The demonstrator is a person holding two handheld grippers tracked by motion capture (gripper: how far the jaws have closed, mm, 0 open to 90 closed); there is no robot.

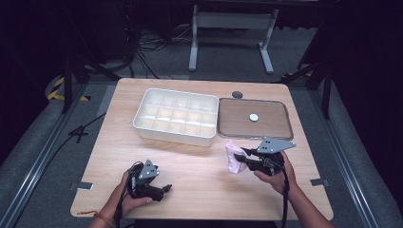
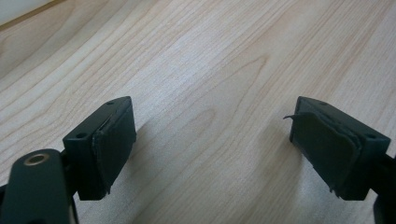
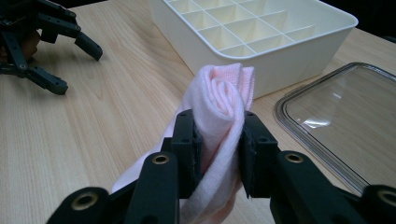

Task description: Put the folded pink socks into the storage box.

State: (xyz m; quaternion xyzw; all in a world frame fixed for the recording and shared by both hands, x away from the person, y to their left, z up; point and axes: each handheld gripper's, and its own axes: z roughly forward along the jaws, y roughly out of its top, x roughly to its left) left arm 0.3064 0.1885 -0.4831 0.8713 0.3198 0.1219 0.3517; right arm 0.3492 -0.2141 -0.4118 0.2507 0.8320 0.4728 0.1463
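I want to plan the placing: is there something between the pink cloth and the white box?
Nothing visible. The right gripper holds the cloth near the box; its cells are open, the lid lies beside.

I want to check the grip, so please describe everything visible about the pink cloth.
The pink cloth is a soft knitted-looking piece, pale pink, rolled so its end shows a spiral. The right tongs squeeze it at the middle between both pads, the roll standing up past them and loose folds hanging below. In the high view it sits over the wooden table, close to the clear lid and white divided box.
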